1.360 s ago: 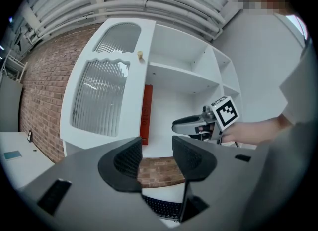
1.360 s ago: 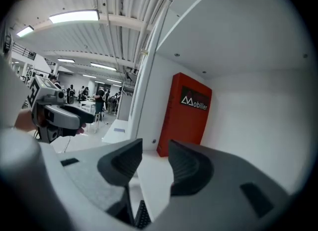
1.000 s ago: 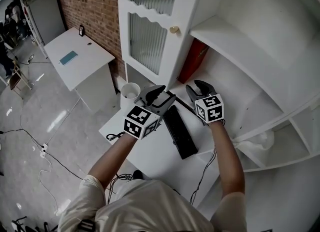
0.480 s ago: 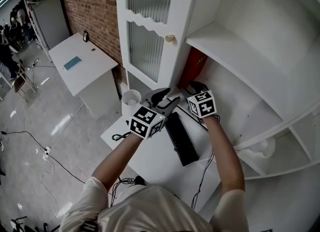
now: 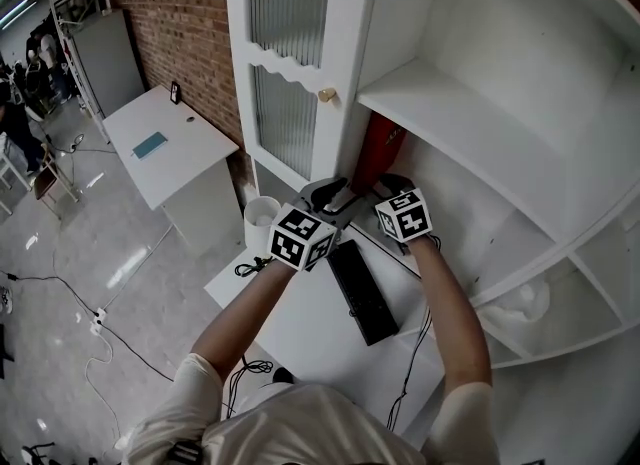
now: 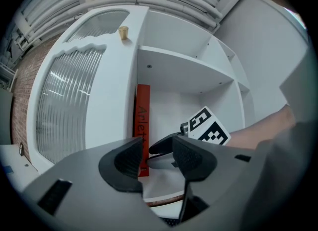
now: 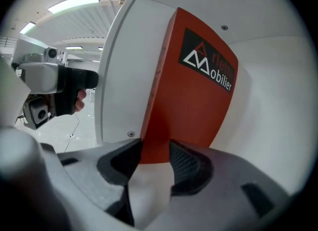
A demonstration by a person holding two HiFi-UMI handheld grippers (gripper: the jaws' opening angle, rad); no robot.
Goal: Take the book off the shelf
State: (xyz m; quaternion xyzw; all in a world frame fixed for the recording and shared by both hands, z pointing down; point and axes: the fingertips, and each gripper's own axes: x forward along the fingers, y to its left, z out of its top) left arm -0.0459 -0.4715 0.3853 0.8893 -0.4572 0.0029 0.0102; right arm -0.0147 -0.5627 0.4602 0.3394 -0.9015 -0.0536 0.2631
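**Spotter:** Two jaws on your right gripper (image 7: pixel 155 151) stand apart with nothing pinched. The gap between them opens straight onto the lower end of the book (image 7: pixel 191 96).

**Second:** Which way does it lie from the tool?

**Spotter:** Dead ahead and slightly above the jaw tips, very near. You can't tell from here whether its bottom edge is already inside the gap or just beyond it.

**Second:** And the left gripper (image 6: pixel 158 151)?

**Spotter:** It is spread and empty too, off to the left, with the book's spine showing past its jaws. Your right hand is clearly the nearer one, so I judge the grab is its job.

**Second:** How does the book stand?

**Spotter:** It stands upright with its long axis vertical, in the compartment under the shelf board (image 5: pixel 450 118). It is set close against the cabinet's side wall (image 7: pixel 119 71). The spine faces out toward you, and the printed cover faces the open space on your right.

**Second:** So what does the grab turn on?

**Spotter:** Your jaw gap runs across the book's thickness, so closing should take both covers. The wall-side jaw looks to have little room.
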